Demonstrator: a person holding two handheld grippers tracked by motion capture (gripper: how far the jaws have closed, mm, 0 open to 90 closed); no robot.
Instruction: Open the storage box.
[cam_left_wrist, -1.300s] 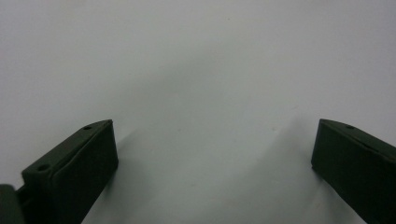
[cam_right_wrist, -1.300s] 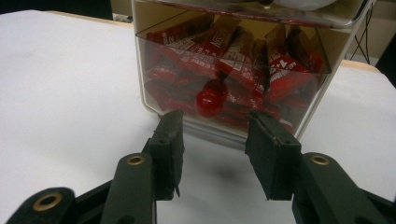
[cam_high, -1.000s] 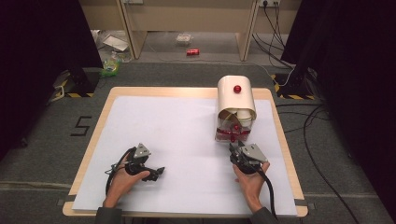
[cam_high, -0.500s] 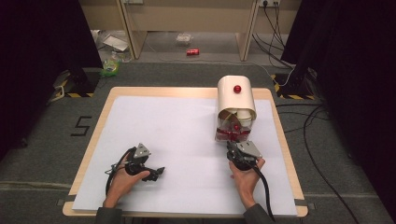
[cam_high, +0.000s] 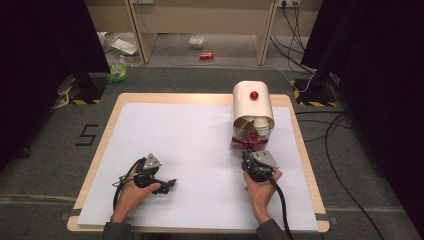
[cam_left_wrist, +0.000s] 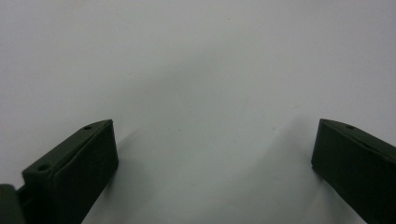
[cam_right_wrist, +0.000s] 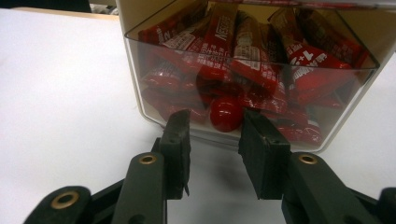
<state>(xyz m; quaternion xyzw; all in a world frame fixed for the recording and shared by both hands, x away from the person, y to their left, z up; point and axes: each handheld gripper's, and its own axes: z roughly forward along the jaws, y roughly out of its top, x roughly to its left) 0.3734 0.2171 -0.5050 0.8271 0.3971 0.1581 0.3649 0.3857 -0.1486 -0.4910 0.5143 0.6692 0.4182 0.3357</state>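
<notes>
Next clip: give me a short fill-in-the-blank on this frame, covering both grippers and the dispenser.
1. The right gripper has its jaws on either side of a red ____ on the clear drawer.
2. The drawer holds ____ sachets.
3. The left gripper has its jaws ____ over the white sheet.

Missing words: knob; red; open

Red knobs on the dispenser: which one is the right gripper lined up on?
The lower red knob on the clear drawer front, between the open right gripper jaws. The other knob sits up on the cream dome top.
</notes>
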